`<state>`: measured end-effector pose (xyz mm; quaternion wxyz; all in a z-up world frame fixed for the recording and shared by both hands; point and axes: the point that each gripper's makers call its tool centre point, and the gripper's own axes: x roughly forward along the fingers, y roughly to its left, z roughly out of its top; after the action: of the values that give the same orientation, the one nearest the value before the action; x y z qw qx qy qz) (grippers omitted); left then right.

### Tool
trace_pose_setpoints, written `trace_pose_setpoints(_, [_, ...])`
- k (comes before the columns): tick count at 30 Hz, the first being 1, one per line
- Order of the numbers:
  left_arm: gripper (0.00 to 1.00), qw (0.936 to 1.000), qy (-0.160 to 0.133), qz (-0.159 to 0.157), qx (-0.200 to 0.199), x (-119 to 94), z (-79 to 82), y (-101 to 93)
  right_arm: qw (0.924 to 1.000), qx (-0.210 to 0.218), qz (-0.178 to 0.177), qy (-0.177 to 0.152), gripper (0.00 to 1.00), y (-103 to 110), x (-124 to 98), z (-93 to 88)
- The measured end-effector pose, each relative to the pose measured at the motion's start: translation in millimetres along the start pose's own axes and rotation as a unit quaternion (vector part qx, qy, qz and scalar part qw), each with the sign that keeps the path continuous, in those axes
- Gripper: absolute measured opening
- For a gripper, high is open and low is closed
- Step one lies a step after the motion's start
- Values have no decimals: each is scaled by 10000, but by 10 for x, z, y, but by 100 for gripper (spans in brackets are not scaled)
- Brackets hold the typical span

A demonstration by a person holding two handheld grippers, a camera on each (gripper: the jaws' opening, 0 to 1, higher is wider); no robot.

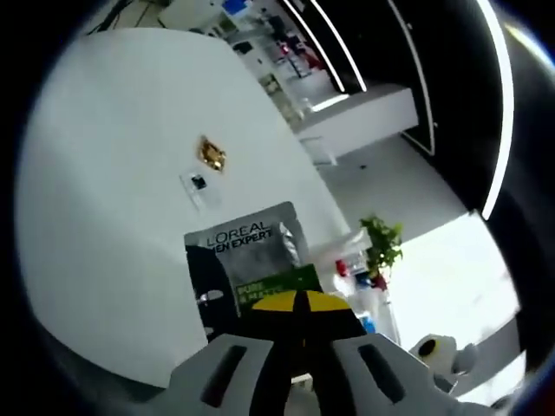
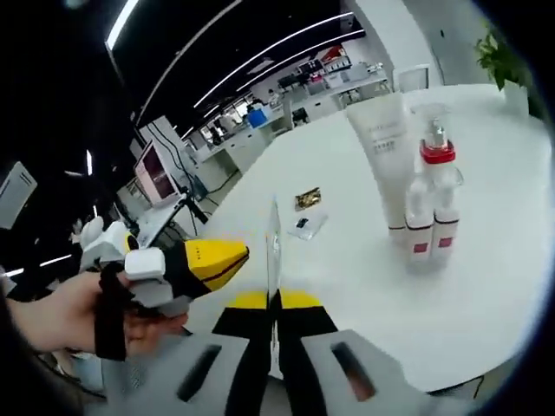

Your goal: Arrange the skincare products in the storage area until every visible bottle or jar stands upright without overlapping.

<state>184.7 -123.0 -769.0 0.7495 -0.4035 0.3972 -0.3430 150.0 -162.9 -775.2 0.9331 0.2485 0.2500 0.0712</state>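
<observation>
In the left gripper view, the left gripper [image 1: 299, 325] is seen rising from the bottom edge, its yellow-tipped jaws brought together on the lower edge of a flat grey sachet [image 1: 251, 256], which is held upright and face-on to the camera, with a brand name printed across its top and a green band near the bottom. Behind the sachet, the white table [image 1: 113, 173] is seen strongly tilted, and on it a small gold packet [image 1: 212, 154] lies just beside a small clear packet [image 1: 199, 184]. A potted green plant [image 1: 381, 243] is seen past the table's edge. In the right gripper view, the right gripper [image 2: 274, 305] is pointed across the same table [image 2: 486, 303], and its jaws are closed on a thin sheet seen edge-on, which stands up as a narrow vertical strip; whether this is the same sachet cannot be told. To its left, a second gripper with a yellow tip is held in a person's hand [image 2: 61, 312] with a black strap across it. On the table, a tall cream tube [image 2: 386, 152] stands upright on its cap, and just beside it a red-capped clear bottle [image 2: 438, 195] and a smaller white bottle [image 2: 418, 217] are standing upright close together.
</observation>
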Motion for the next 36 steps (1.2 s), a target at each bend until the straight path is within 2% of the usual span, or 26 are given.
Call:
trace_pose_setpoints(1, [3, 10000, -26, 29, 13, -22, 12, 19, 9999, 84, 26, -47, 1, 4, -17, 26])
trace_pose_setpoints(5, [23, 9999, -121, 111, 10, -78, 43, 60, 9986, 399, 183, -282, 1, 43, -105, 168])
trace_pose_setpoints(11, [35, 9999, -121, -23, -12, -109, 35, 1, 9917, 920, 567, -696, 1, 168, -291, 425])
trace_pose_setpoints(14, [43, 9992, -184, -269, -221, -107, 40, -110, 9855, 1230, 790, -861, 1, 234, -386, 518])
trace_pose_setpoints(18, [54, 9937, -212, -876, -672, -112, 47, -373, 9727, 1734, 1142, -1035, 1, 321, -491, 610])
trace_pose_setpoints(21, [47, 9900, -135, -1252, -643, -143, 25, -553, 9630, 2019, 1357, -1159, 1, 375, -549, 666])
trace_pose_setpoints(24, [34, 9872, -106, -1471, -610, -187, 21, -671, 9472, 2451, 1623, -1278, 1, 408, -578, 731])
trace_pose_setpoints(30, [13, 9827, -277, -1695, -691, -284, 101, -757, 9338, 2781, 1795, -1357, 1, 403, -579, 766])
trace_pose_setpoints(35, [0, 9816, -291, -1760, -678, -327, 162, -801, 9373, 2766, 1688, -1285, 2, 367, -543, 738])
trace_pose_setpoints(36, [0, 9811, -269, -1779, -707, -333, 169, -815, 9395, 2712, 1666, -1262, 2, 361, -536, 724])
